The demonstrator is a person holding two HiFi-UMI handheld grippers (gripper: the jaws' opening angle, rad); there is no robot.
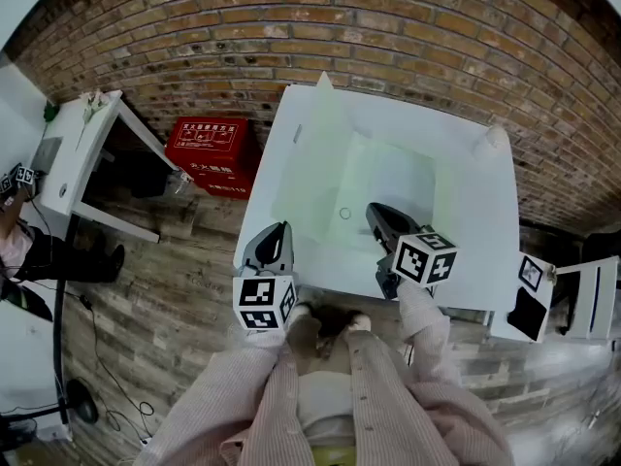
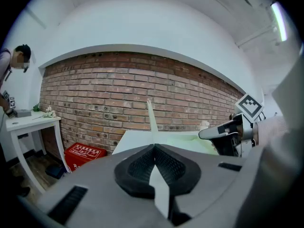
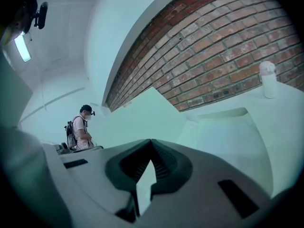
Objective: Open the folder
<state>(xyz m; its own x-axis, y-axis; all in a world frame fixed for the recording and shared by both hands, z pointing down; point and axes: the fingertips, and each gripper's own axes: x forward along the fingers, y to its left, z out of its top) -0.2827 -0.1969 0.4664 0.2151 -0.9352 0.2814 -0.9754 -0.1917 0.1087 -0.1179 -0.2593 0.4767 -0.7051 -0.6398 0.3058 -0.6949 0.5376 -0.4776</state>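
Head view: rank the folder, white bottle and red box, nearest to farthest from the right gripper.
1. Folder, just ahead of the right gripper.
2. White bottle, far right corner of the table.
3. Red box, floor, left of table.

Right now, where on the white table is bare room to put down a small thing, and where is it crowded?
Free: the strip of table between the open folder and the table's right rim, in front of the white bottle. Crowded: the near middle, where the left gripper and right gripper sit, and the left, where the raised cover stands.
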